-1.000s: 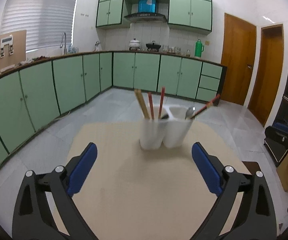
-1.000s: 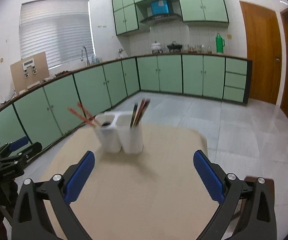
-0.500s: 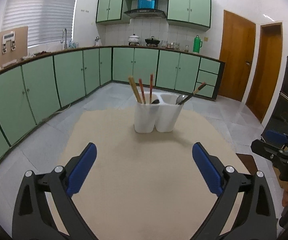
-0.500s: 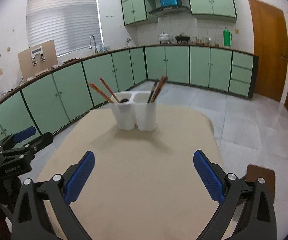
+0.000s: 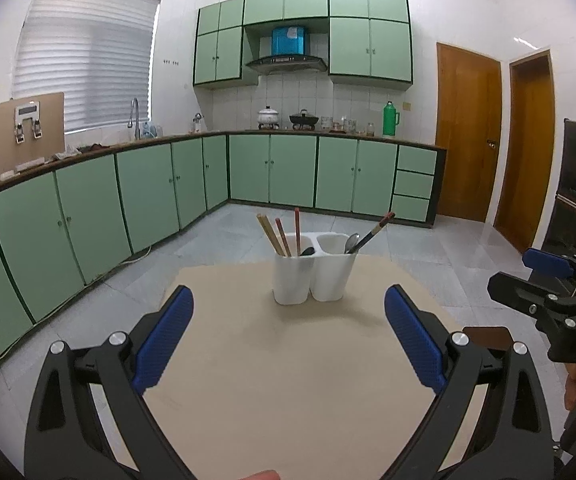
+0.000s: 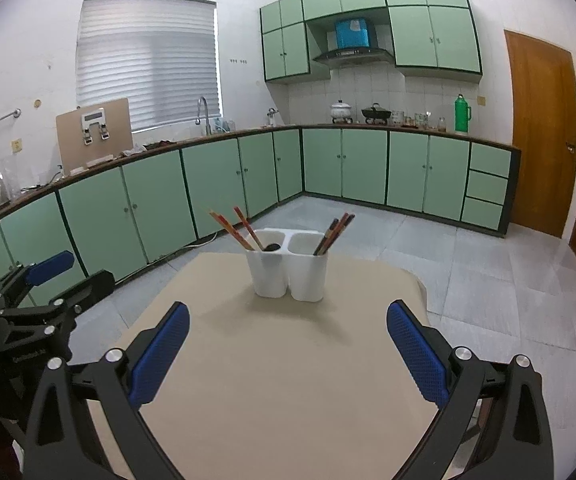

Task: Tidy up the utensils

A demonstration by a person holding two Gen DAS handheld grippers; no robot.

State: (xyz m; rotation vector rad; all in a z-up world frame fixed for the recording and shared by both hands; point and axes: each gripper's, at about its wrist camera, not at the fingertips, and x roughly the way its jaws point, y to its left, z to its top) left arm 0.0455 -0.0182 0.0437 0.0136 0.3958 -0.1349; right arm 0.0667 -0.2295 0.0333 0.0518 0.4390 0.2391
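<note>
1. Standing upright near the far end of the beige table [image 5: 288,380], the white twin-cup holder [image 5: 312,276] is the task's thing; its 2 cups touch side by side.
2. From the left wrist view, the left cup holds 3 chopsticks [image 5: 277,232] and a dark spoon [image 5: 308,251]; the right cup holds a metal spoon [image 5: 352,242] and a dark stick leaning out to the right.
3. From the right wrist view, the same holder [image 6: 288,268] shows 2 reddish sticks leaning left from one cup and a dark bundle leaning right from the other.
4. Nothing lies loose on the table, so I judge the sorting is done or nearly so.
5. The left gripper [image 5: 288,340] has its blue pads spread wide with nothing between them, and points straight at the holder, which lies well ahead along its fingers.
6. The right gripper [image 6: 288,344] is likewise spread wide and bare, also aimed at the holder from well back.
7. Neither hand looks clearly nearer; the 2 grippers stand on opposite sides of the table's near end, each visible at the edge of the other's view.
8. The utensils' long axes run mostly upward with a lean, so any pick would call for a reach forward and a grip across a shaft from the side.
9. Green cabinets [image 5: 147,196] and a tiled floor lie beyond.
</note>
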